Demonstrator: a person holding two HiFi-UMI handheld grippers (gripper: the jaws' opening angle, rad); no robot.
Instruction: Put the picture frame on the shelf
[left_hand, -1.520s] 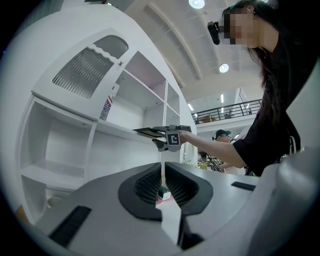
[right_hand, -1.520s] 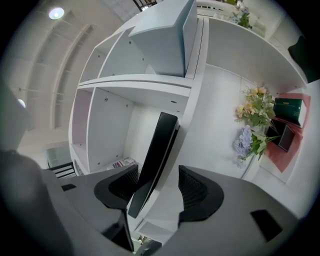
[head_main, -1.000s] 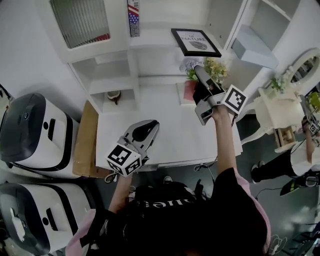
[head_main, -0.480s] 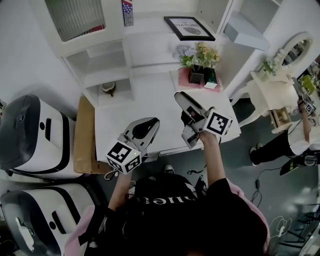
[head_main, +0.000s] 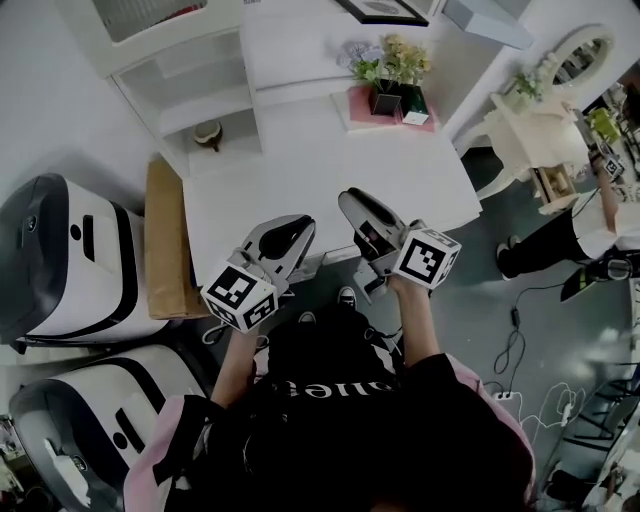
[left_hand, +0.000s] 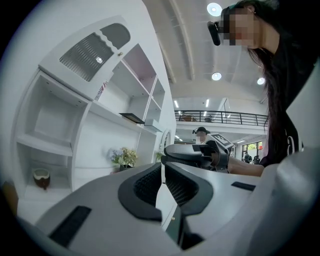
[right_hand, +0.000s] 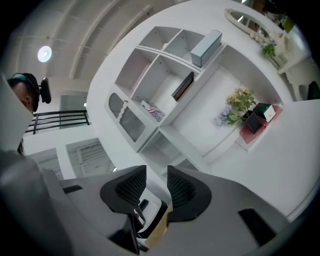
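- Two pads of the right gripper (right_hand: 156, 175) are standing a little apart and closing, with nothing between them but the view ahead.
- The left gripper (left_hand: 162, 167) is hanging close beside it with its pads drawn together to a thin slit, likewise carrying nothing.
- Both are hovering at the near edge of the white tabletop (head_main: 300, 170), which is stretching away ahead of them.
- Farther ahead and to the right gripper's right, a small pot of yellow and pale flowers (right_hand: 240, 102) is sitting on a pink square mat (right_hand: 257, 132).
- Well beyond the jaws, the black-rimmed picture frame (right_hand: 183, 86) is leaning inside an open compartment of the white wooden shelf unit (right_hand: 170, 60), so the placing itself looks done.
- The step in hand appears to be clearing away, and it is going best if both grippers are moving straight back from the shelf, staying above the tabletop and clear of the flowers.
- Glancing at the frame is worthwhile, since it is sitting tilted and I cannot tell how firmly it is propped.
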